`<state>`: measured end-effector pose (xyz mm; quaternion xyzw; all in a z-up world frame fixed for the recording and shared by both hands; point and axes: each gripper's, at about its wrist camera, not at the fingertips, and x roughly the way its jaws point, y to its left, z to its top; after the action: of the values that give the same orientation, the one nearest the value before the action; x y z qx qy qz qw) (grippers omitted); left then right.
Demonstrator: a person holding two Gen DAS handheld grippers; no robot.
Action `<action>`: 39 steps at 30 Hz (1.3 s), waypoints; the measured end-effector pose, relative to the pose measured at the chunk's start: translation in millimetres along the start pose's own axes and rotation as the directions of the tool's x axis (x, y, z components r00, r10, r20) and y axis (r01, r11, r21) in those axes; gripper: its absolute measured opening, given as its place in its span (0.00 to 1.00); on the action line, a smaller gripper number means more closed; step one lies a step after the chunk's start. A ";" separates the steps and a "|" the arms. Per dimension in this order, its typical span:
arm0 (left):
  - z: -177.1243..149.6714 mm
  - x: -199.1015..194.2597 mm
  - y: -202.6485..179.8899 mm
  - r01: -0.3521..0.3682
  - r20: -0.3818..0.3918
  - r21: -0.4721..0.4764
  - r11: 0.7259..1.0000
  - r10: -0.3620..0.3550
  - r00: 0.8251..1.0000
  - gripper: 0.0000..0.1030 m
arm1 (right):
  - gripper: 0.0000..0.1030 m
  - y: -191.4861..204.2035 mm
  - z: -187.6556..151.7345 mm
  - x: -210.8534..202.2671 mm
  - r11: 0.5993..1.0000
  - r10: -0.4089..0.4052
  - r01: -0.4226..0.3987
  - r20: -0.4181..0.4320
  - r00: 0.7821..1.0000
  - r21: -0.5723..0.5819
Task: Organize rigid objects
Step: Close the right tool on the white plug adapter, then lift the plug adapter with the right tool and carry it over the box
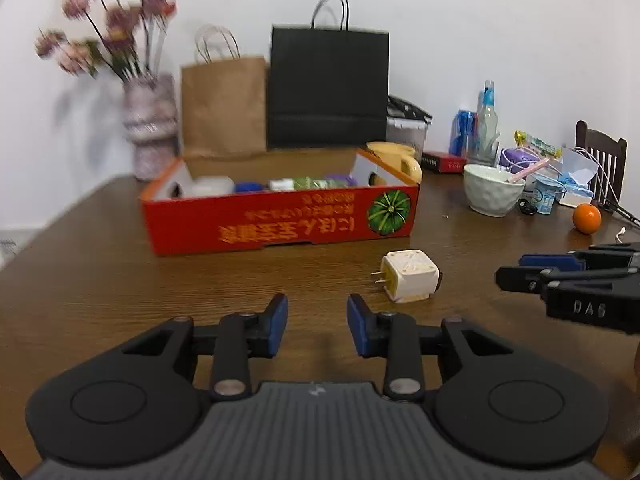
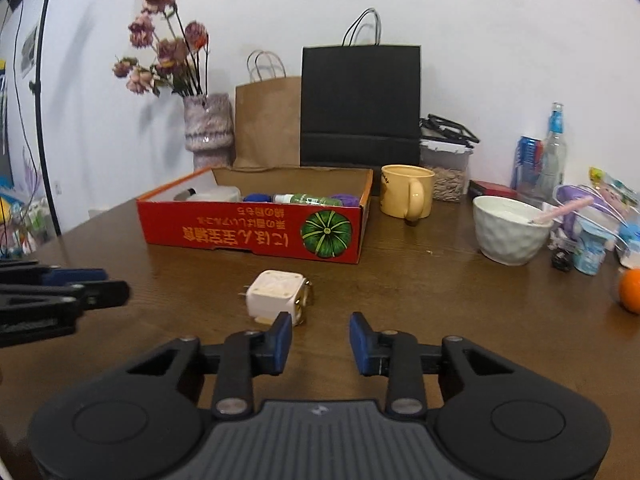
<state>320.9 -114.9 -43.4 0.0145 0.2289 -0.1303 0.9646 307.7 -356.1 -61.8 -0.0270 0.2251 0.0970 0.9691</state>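
A cream cube-shaped plug adapter [image 1: 409, 276] lies on the brown table, in front of a red cardboard box [image 1: 280, 224] that holds several items. My left gripper [image 1: 317, 316] is open and empty, just left of and nearer than the adapter. In the right wrist view the adapter [image 2: 278, 295] lies just ahead of my open, empty right gripper [image 2: 320, 334], by its left finger. The box [image 2: 256, 234] is behind it. The right gripper also shows in the left wrist view [image 1: 516, 270], to the right of the adapter.
A yellow mug [image 2: 408, 195], a white bowl [image 2: 510, 234] with a pink spoon, an orange [image 2: 631, 290], bottles, a can and clutter stand at the right. A brown bag [image 2: 268, 122], a black bag [image 2: 360, 106] and a flower vase [image 2: 208, 128] stand behind the box.
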 end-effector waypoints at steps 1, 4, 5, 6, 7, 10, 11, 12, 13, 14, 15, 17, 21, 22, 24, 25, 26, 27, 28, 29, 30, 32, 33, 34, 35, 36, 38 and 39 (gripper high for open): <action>3.0 9.8 -1.2 0.014 -0.012 -0.007 1.000 -0.014 1.000 0.33 | 0.30 -1.4 3.2 7.6 1.000 0.001 -0.001 -0.013 1.000 -0.011; 9.2 35.5 -5.2 0.030 -0.028 -0.003 1.000 -0.030 0.999 0.33 | 0.28 -5.1 9.3 31.3 0.999 0.017 -0.019 -0.053 0.998 -0.042; 10.8 44.4 -7.2 0.031 -0.042 -0.005 1.000 -0.031 0.999 0.33 | 0.25 -5.2 10.6 37.8 0.998 0.022 -0.025 -0.066 0.998 -0.053; 12.0 51.5 -7.8 0.037 -0.055 -0.012 0.999 -0.038 0.998 0.33 | 0.24 -5.2 11.8 43.3 0.998 0.027 -0.031 -0.072 0.997 -0.060; 13.3 58.4 -8.1 0.045 -0.068 -0.021 0.999 -0.046 0.997 0.33 | 0.24 -5.4 12.6 47.3 0.997 0.033 -0.038 -0.077 0.996 -0.064; 19.7 72.9 -2.4 0.069 -0.089 -0.090 0.994 -0.077 0.993 0.33 | 0.24 -8.3 16.5 55.3 0.997 0.054 -0.058 -0.073 0.996 -0.052; 22.8 77.5 0.1 0.068 -0.095 -0.120 0.990 -0.079 0.992 0.33 | 0.24 -11.0 18.1 58.0 0.998 0.060 -0.062 -0.073 0.996 -0.032; 25.1 81.4 0.8 0.064 -0.097 -0.132 0.989 -0.077 0.992 0.33 | 0.24 -13.7 19.1 60.8 0.998 0.061 -0.063 -0.075 0.995 -0.017; 27.3 85.4 1.1 0.058 -0.096 -0.140 0.988 -0.072 0.993 0.33 | 0.24 -15.7 20.1 64.4 0.998 0.059 -0.060 -0.077 0.995 -0.009; 28.8 88.3 1.0 0.058 -0.097 -0.147 0.987 -0.073 0.993 0.33 | 0.24 -16.5 20.3 67.1 0.998 0.057 -0.058 -0.078 0.995 -0.005; 30.2 90.9 0.8 0.065 -0.101 -0.158 0.985 -0.081 0.992 0.33 | 0.24 -18.2 20.3 70.0 0.998 0.058 -0.058 -0.081 0.995 0.011; 31.0 94.3 -0.1 0.096 -0.108 -0.191 0.977 -0.118 0.987 0.35 | 0.25 -28.6 19.2 71.7 0.991 0.092 -0.085 -0.063 0.994 0.104; 28.5 96.1 -3.1 0.128 -0.111 -0.226 0.966 -0.156 0.982 0.44 | 0.31 -51.2 14.6 74.2 0.937 0.214 -0.195 -0.035 0.976 0.291; 28.3 96.4 -4.0 0.135 -0.110 -0.227 0.965 -0.163 0.981 0.44 | 0.31 -53.0 13.5 76.2 0.927 0.234 -0.212 -0.036 0.972 0.311; 29.1 99.2 -5.3 0.166 -0.118 -0.238 0.957 -0.198 0.973 0.44 | 0.31 -55.6 11.9 79.9 0.904 0.275 -0.249 -0.029 0.961 0.347; 29.6 101.1 -5.0 0.182 -0.125 -0.252 0.950 -0.219 0.968 0.44 | 0.31 -56.8 11.6 82.6 0.888 0.304 -0.272 -0.029 0.952 0.370; 29.7 103.5 -5.5 0.199 -0.136 -0.265 0.943 -0.241 0.961 0.44 | 0.31 -57.2 10.9 85.6 0.872 0.330 -0.292 -0.030 0.944 0.392; 29.8 105.1 -5.9 0.209 -0.140 -0.280 0.937 -0.255 0.957 0.42 | 0.31 -57.4 10.1 88.2 0.858 0.350 -0.308 -0.029 0.936 0.412; 29.5 105.6 -5.5 0.212 -0.135 -0.294 0.932 -0.260 0.956 0.38 | 0.29 -58.2 9.1 90.6 0.840 0.366 -0.319 -0.025 0.930 0.438; 29.8 105.3 -6.2 0.216 -0.130 -0.291 0.932 -0.262 0.956 0.34 | 0.29 -58.4 8.8 92.4 0.833 0.373 -0.324 -0.024 0.927 0.449; 30.1 105.0 -6.6 0.217 -0.125 -0.286 0.933 -0.261 0.957 0.32 | 0.25 -56.9 8.5 93.0 0.830 0.380 -0.330 -0.022 0.925 0.450; 29.7 104.6 -6.0 0.252 -0.111 -0.301 0.920 -0.296 0.949 0.16 | 0.19 -53.6 9.6 95.1 0.813 0.404 -0.351 -0.016 0.915 0.465; 29.6 104.1 -5.2 0.246 -0.113 -0.312 0.918 -0.293 0.949 0.16 | 0.19 -52.0 10.0 95.2 0.816 0.403 -0.349 -0.019 0.915 0.461; 29.0 103.6 -4.9 0.243 -0.110 -0.314 0.918 -0.289 0.951 0.16 | 0.19 -49.9 11.0 95.2 0.821 0.399 -0.347 -0.022 0.917 0.453; 28.4 102.9 -4.7 0.240 -0.107 -0.317 0.918 -0.286 0.952 0.16 | 0.19 -48.4 11.9 95.4 0.823 0.398 -0.345 -0.025 0.917 0.450; 27.9 102.2 -4.6 0.234 -0.106 -0.325 0.916 -0.281 0.954 0.16 | 0.19 -47.7 12.7 96.0 0.822 0.400 -0.345 -0.028 0.916 0.454; 27.6 99.5 -5.3 0.220 -0.106 -0.326 0.919 -0.267 0.958 0.15 | 0.17 -45.4 13.4 95.5 0.824 0.399 -0.341 -0.035 0.916 0.452; 27.3 97.8 -6.1 0.213 -0.106 -0.323 0.922 -0.259 0.960 0.15 | 0.17 -42.7 14.6 94.0 0.831 0.394 -0.337 -0.041 0.918 0.443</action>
<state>415.4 -147.2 -62.3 -0.1543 0.3166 -0.2070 0.9128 405.3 -380.0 -89.9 0.2230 0.3043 0.2271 0.8978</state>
